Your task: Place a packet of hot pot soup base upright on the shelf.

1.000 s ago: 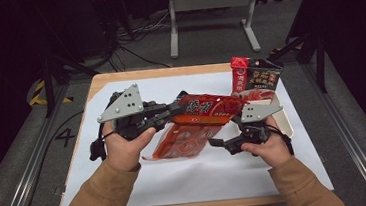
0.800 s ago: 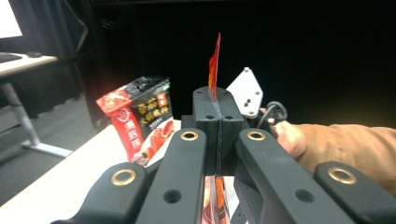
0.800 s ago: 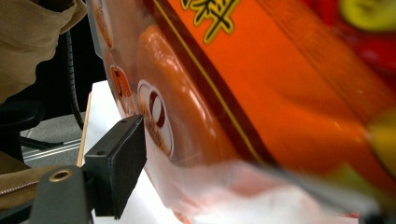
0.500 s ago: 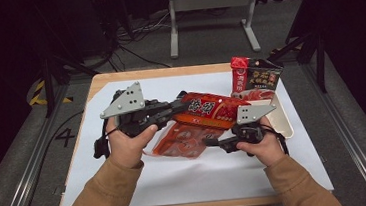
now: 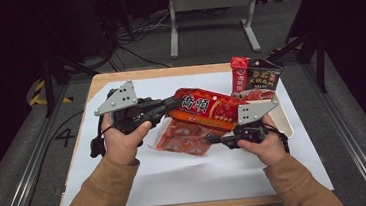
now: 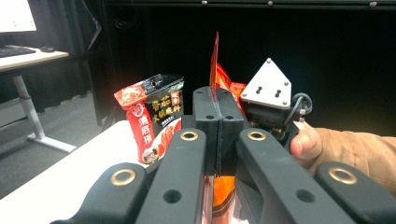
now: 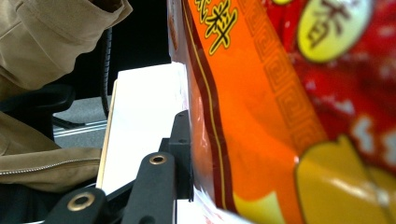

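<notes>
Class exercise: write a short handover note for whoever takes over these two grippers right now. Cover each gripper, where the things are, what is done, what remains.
Left gripper: shut on the edge of the red-orange packet, held above the table.
Right gripper: jaws have just been closing at the packet's lower edge; whether they grip it is unclear.
Clear-fronted red packet lies under it; a dark pouch stands behind the tray.
Done: packet lifted.
Left: probably secure the second grip, then handle the packet.

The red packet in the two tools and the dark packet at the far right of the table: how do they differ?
The red packet is long, mostly red and orange, and lifted off the table; the dark packet is shorter, black with a red side, and stands upright by itself. The left tool is shut on the red packet; no tool touches the dark packet. Both bear printed characters.
</notes>
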Available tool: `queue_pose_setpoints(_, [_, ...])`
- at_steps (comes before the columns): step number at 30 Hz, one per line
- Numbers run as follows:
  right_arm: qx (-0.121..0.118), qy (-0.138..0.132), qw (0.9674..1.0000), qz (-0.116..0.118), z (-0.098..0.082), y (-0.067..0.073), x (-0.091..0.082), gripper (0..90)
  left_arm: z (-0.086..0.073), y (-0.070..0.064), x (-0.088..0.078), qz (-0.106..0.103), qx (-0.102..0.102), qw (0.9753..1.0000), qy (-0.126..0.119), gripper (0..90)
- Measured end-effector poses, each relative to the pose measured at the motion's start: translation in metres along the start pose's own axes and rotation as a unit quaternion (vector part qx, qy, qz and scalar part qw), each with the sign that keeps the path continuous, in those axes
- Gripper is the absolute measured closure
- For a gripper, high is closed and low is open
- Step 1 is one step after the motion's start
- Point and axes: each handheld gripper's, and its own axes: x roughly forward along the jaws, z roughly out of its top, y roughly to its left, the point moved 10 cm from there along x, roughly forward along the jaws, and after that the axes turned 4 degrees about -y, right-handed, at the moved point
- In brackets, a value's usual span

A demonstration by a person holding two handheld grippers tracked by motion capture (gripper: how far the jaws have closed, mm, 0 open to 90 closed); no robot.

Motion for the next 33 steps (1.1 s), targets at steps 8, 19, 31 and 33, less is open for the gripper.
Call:
queue_pose_setpoints(8, [0.002,0.0,1.0,-0.009,0.011,-0.003,-0.014,69.9,-0.003,0.008,-0.003,0.015,-0.009,0.9998,0.006,90.0])
queue_pose_setpoints(19, [0.009,-0.005,0.9995,-0.029,0.023,-0.011,-0.033,70.0,-0.011,0.021,-0.005,0.053,-0.018,0.9984,0.013,58.2])
queue_pose_setpoints(31, [0.018,0.009,0.9965,-0.081,0.038,-0.025,-0.057,70.0,-0.039,0.038,-0.011,0.073,-0.037,0.9952,0.053,45.6])
queue_pose_setpoints(33, [0.021,0.006,0.9956,-0.091,0.041,-0.028,-0.065,69.9,-0.047,0.043,-0.014,0.086,-0.032,0.9938,0.062,44.3])
